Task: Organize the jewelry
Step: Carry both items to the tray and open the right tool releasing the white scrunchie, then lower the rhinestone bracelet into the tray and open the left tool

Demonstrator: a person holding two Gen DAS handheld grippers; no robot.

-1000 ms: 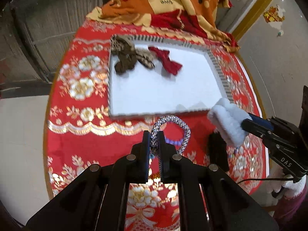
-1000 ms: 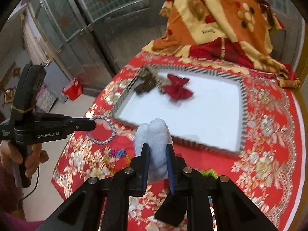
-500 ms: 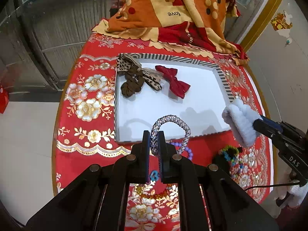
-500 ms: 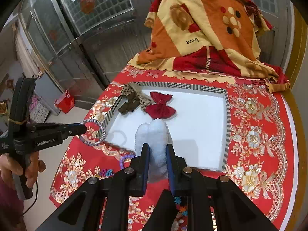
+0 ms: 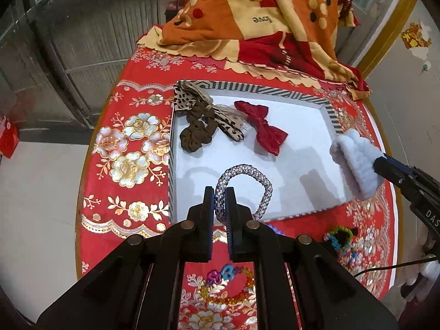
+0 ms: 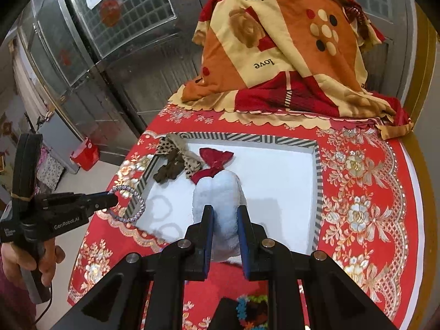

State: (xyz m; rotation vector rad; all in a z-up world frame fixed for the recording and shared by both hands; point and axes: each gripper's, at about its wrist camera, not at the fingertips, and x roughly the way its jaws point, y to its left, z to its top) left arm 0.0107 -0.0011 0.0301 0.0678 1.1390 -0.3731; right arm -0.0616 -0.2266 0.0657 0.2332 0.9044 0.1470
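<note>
Left gripper [image 5: 220, 196] pinches a braided silver ring [image 5: 246, 185]; right gripper [image 6: 225, 216] clamps a fluffy white scrunchie [image 6: 218, 195].

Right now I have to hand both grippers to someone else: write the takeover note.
Left gripper: shut on the silver braided bracelet, held over the near-left part of the white tray.
Right gripper: shut on the white fluffy scrunchie, held over the tray.
Done: the brown scrunchie, leopard-print bow and red bow lie in the tray's far-left part.
Left: set down both held pieces in the tray, then collect the colourful beaded pieces on the red tablecloth at the near side.
</note>
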